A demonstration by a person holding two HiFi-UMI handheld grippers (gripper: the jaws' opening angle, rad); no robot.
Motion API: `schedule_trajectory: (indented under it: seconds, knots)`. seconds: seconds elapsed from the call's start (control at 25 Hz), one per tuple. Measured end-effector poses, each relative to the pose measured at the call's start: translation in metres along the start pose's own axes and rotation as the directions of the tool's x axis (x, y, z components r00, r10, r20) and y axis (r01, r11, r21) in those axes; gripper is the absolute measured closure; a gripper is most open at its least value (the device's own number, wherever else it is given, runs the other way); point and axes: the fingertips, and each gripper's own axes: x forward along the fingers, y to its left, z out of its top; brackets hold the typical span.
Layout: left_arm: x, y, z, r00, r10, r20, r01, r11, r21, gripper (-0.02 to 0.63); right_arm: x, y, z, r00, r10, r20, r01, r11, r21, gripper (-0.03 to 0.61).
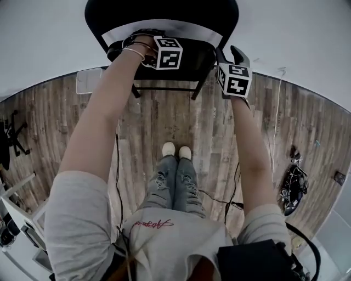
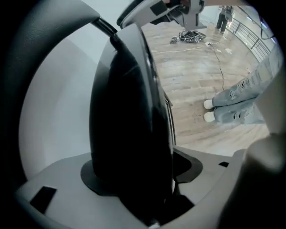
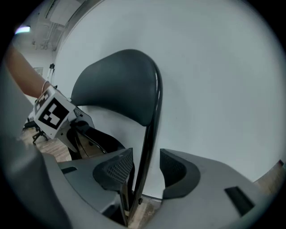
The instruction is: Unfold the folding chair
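Observation:
A black folding chair (image 1: 164, 13) stands against the white wall, its seat (image 1: 189, 55) swung out toward me. My left gripper (image 1: 137, 45) is shut on the front part of the seat; in the left gripper view the black seat pad (image 2: 129, 125) fills the gap of the left gripper (image 2: 143, 174). My right gripper (image 1: 231, 55) is at the chair's right side. In the right gripper view the thin black frame tube (image 3: 149, 143) runs up to the backrest (image 3: 120, 85) between the open jaws of the right gripper (image 3: 145, 167), close to the left pad and apart from the right one.
The floor is wood planks (image 1: 181, 121). My feet (image 1: 176, 149) stand just short of the chair. A tangle of cables and gear (image 1: 293, 186) lies at the right, a dark stand (image 1: 11, 137) at the left, and a pale box (image 1: 88, 79) by the wall.

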Motion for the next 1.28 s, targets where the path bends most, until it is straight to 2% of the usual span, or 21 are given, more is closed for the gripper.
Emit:
schedule_trajectory:
  seconds: [0.12, 0.16, 0.2, 0.28, 0.4, 0.68, 0.8, 0.96, 1.0, 1.04, 1.08, 1.2, 1.28]
  knots:
    - [-0.004, 0.004, 0.004, 1.000, 0.022, 0.020, -0.021, 0.998, -0.057, 0.323, 0.019, -0.003, -0.001, 0.999, -0.012, -0.041, 0.009, 0.999, -0.051, 0.405]
    - [-0.006, 0.005, 0.005, 0.999, 0.036, 0.025, -0.034, 0.997, -0.071, 0.338, 0.024, -0.004, 0.000, 0.998, -0.010, -0.064, 0.006, 0.997, -0.071, 0.424]
    - [-0.007, 0.006, 0.006, 0.998, 0.050, 0.030, -0.047, 0.996, -0.081, 0.349, 0.028, -0.004, 0.000, 0.996, -0.006, -0.088, -0.003, 0.996, -0.093, 0.445]
    - [-0.007, 0.007, 0.006, 0.997, 0.071, 0.039, -0.067, 0.994, -0.090, 0.363, 0.031, -0.003, 0.000, 0.993, 0.004, -0.117, -0.016, 0.995, -0.102, 0.445]
    - [-0.009, 0.006, 0.005, 0.995, 0.094, 0.045, -0.089, 0.992, -0.093, 0.374, 0.030, -0.001, 0.000, 0.994, 0.003, -0.111, -0.013, 0.996, -0.090, 0.446]
    - [-0.024, -0.019, 0.008, 0.983, 0.178, 0.041, -0.173, 0.980, -0.095, 0.374, 0.018, 0.002, -0.001, 0.997, -0.043, -0.070, 0.031, 0.987, -0.158, 0.437]
    - [-0.031, -0.034, 0.008, 0.972, 0.233, 0.032, -0.229, 0.969, -0.098, 0.376, 0.004, 0.005, -0.001, 0.996, -0.087, -0.014, 0.083, 0.981, -0.173, 0.437]
    - [-0.036, -0.051, 0.011, 0.947, 0.321, 0.015, -0.318, 0.943, -0.103, 0.378, -0.040, 0.005, -0.002, 0.982, -0.149, 0.113, 0.160, 0.983, -0.092, 0.439]
    - [-0.038, -0.055, 0.011, 0.938, 0.346, 0.010, -0.343, 0.934, -0.104, 0.389, -0.057, 0.011, -0.001, 0.975, -0.158, 0.158, 0.170, 0.983, -0.064, 0.455]
    - [-0.039, -0.059, 0.011, 0.929, 0.370, 0.006, -0.368, 0.924, -0.105, 0.394, -0.075, 0.021, 0.000, 0.965, -0.158, 0.207, 0.170, 0.985, -0.040, 0.508]
    - [-0.040, -0.064, 0.011, 0.919, 0.393, 0.003, -0.391, 0.915, -0.105, 0.396, -0.093, 0.034, 0.002, 0.955, -0.149, 0.257, 0.161, 0.987, -0.025, 0.540]
    - [-0.046, -0.080, 0.013, 0.887, 0.461, -0.004, -0.459, 0.882, -0.107, 0.397, -0.138, 0.080, 0.010, 0.920, -0.069, 0.385, 0.089, 0.995, -0.034, 0.555]
    - [-0.050, -0.093, 0.012, 0.861, 0.509, -0.015, -0.507, 0.855, -0.109, 0.397, -0.159, 0.110, 0.012, 0.901, -0.003, 0.435, 0.026, 0.999, -0.045, 0.558]
